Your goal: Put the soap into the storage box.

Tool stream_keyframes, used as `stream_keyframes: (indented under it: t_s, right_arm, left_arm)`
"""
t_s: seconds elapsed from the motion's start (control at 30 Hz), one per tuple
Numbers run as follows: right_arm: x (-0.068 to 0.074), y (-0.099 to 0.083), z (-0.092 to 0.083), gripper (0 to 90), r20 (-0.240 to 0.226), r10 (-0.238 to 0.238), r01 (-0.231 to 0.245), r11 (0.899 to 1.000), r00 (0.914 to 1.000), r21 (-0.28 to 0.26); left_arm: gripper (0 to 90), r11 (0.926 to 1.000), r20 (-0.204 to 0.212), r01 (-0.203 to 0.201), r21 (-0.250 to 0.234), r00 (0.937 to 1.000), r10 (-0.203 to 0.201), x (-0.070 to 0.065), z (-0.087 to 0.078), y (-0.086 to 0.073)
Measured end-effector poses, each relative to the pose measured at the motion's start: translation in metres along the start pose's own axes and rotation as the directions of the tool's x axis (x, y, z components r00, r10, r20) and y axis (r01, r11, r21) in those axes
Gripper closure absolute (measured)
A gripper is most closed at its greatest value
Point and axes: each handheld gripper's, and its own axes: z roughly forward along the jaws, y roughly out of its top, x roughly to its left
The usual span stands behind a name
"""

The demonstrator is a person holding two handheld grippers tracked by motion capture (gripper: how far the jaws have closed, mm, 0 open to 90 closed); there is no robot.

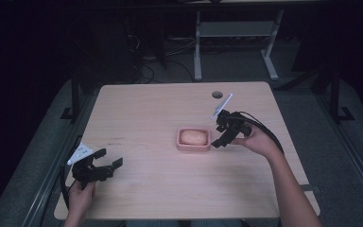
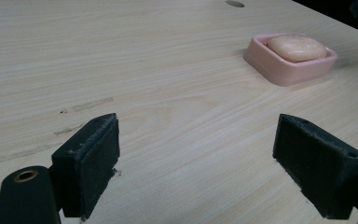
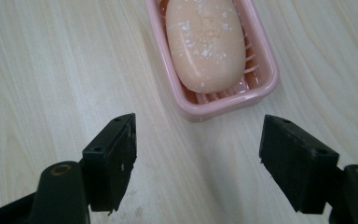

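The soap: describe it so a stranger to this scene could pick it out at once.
On the pale wooden table, look just right of centre for the pink dish, close by the right claw. The soap lies in it: a peach oval bar, flecked white on top, the one loose thing in that ribbed dish.

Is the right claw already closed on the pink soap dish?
No: in the right gripper view the right claw stands wide open, short of the pink soap dish, whose soap bar lies untouched inside.
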Motion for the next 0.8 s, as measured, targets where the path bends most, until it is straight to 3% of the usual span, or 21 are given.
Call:
stream_keyframes:
  t_s: [0.2, 0.77, 0.8]
  right_arm:
    - [0.003, -0.008, -0.001, 27.0, 0.009, -0.001, 0.001, 1.000, 1.0000, -0.003]
    - [0.005, -0.045, -0.005, 26.9, 0.021, 0.056, -0.056, 0.998, 0.9982, -0.001]
    - [0.006, -0.049, -0.007, 27.2, 0.022, 0.059, -0.058, 0.998, 0.9980, -0.021]
  left_arm:
    - [14.3, 1.0000, -0.002, 0.001, -0.002, 1.0000, -0.001, -0.001, 0.000, 0.000]
    - [14.3, 1.0000, -0.003, 0.001, -0.003, 1.0000, -0.001, -0.002, 0.000, 0.000]
    - [14.3, 1.0000, -0.003, -0.001, 0.000, 1.0000, 0.001, -0.002, 0.000, 0.000]
